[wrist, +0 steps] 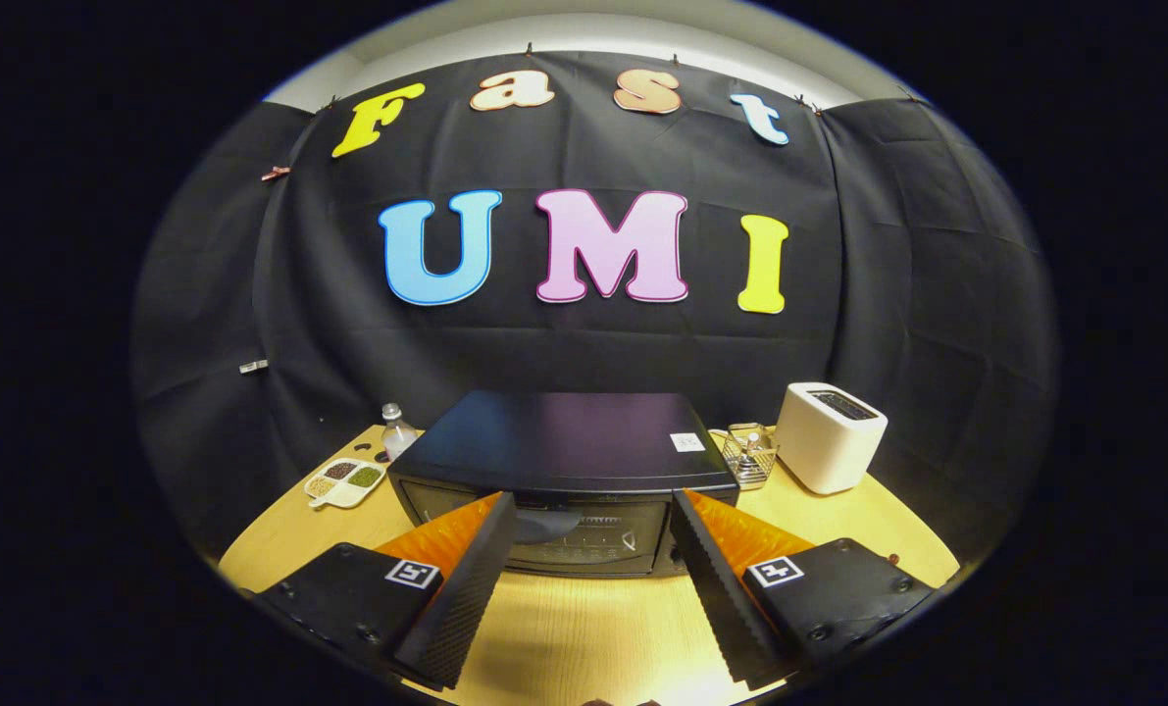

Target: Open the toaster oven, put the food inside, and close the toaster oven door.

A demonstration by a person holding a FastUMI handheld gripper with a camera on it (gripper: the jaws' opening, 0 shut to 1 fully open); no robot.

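Your toaster oven (564,480) sits black and square in the middle of the desk (584,628), its door shut, its glass front and control panel facing you. It stands just ahead of your claw (593,510), and the gap between the two fingers frames the front of it. The claw is spread wide and grips nothing; the ribbed inner faces of the fingers (471,579) stand well apart over bare wood, and whether their tips touch the oven front you cannot tell from here. Left of the oven, near the back of the desk, you have a small clear bottle (397,429), and just in front of that a white divided dish (345,482) with grains or beans in its compartments. Right of the oven, a small wire basket (748,455) stands beside it, and further right a white slot toaster (829,434) stands upright.
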